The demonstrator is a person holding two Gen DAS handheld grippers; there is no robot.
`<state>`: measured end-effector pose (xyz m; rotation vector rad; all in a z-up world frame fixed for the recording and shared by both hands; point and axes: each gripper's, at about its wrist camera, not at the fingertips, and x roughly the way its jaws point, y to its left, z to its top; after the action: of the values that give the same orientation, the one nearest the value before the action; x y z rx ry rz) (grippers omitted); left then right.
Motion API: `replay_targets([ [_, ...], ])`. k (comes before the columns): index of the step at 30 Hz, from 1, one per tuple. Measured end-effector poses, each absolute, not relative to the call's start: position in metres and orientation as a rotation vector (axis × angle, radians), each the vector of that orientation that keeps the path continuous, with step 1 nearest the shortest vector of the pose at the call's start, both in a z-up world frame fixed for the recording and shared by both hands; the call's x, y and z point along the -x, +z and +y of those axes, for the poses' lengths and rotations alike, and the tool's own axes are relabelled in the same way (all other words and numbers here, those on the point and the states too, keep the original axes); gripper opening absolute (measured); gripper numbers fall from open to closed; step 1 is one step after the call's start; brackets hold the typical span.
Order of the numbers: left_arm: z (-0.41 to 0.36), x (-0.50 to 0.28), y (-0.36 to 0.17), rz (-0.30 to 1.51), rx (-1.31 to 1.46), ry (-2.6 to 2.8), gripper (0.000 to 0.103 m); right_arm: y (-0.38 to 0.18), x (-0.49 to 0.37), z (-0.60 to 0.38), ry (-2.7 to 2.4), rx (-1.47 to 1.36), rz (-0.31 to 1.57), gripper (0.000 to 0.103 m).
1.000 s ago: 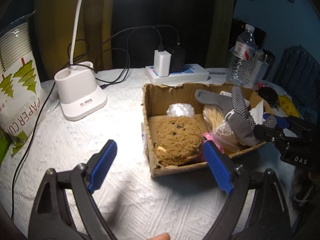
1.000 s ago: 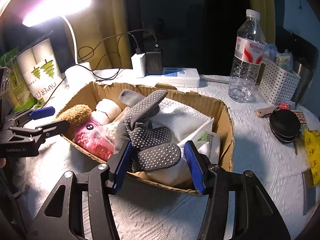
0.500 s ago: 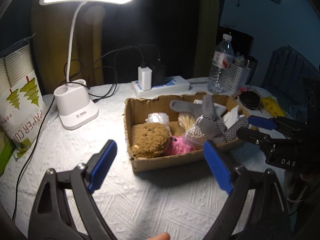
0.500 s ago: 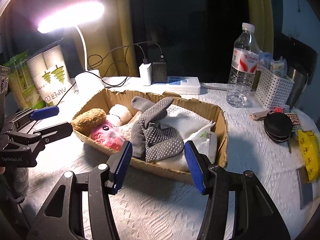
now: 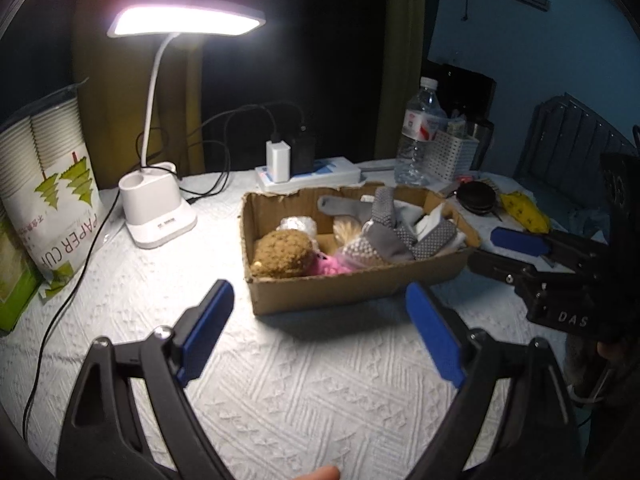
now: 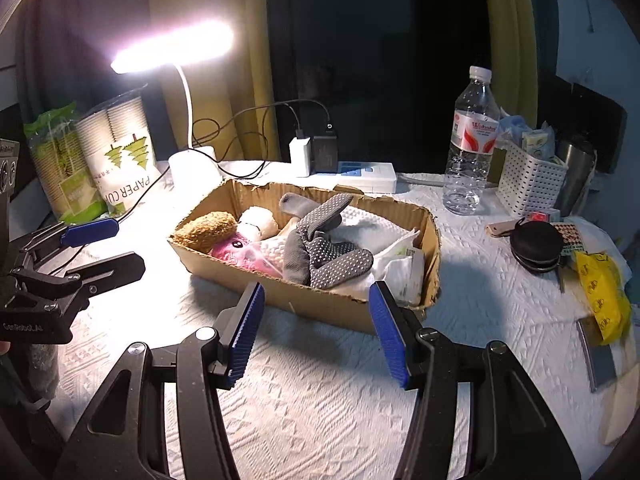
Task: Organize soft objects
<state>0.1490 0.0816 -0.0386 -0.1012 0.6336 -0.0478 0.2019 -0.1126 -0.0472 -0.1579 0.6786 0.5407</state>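
While both grippers hover over the white tablecloth (image 6: 320,400), the left gripper (image 5: 320,336) gapes wide and empty and the right gripper (image 6: 316,334) stands open, holding nothing. One cardboard box (image 6: 320,304), long axis running left to right, holds two dotted grey gloves (image 6: 328,248), one brown plush (image 6: 208,230) and one pink plush (image 6: 236,250).

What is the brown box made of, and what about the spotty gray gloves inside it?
The box looks like plain matte cardboard: brown, with torn, ragged edges. The gloves look like soft gray knit fabric; the pale raised dots are probably rubbery grip bumps, though that is hard to confirm.
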Motion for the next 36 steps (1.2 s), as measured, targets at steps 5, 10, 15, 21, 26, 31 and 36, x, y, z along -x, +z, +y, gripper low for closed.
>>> replay_targets([
  [5,0.077,-0.131,-0.034,0.618,0.101,-0.057,0.089,-0.041,-0.183,-0.117,0.533,0.159,0.658,0.057],
  [10,0.072,-0.112,-0.028,0.600,0.099,-0.070,0.089,-0.035,-0.163,-0.123,0.523,0.156,0.639,0.057],
  [15,0.067,-0.093,-0.021,0.580,0.096,-0.078,0.089,-0.028,-0.143,-0.128,0.513,0.153,0.614,0.057],
  [21,0.060,-0.070,-0.009,0.538,0.089,-0.088,0.089,-0.017,-0.120,-0.134,0.506,0.155,0.578,0.058],
  [26,0.054,-0.051,0.002,0.498,0.091,-0.096,0.089,-0.004,-0.098,-0.140,0.500,0.161,0.540,0.058],
  [31,0.051,-0.033,0.015,0.451,0.080,-0.087,0.092,0.012,-0.077,-0.145,0.495,0.158,0.498,0.059],
  [36,0.050,-0.016,0.031,0.404,0.086,-0.080,0.099,0.024,-0.059,-0.149,0.492,0.152,0.459,0.073],
])
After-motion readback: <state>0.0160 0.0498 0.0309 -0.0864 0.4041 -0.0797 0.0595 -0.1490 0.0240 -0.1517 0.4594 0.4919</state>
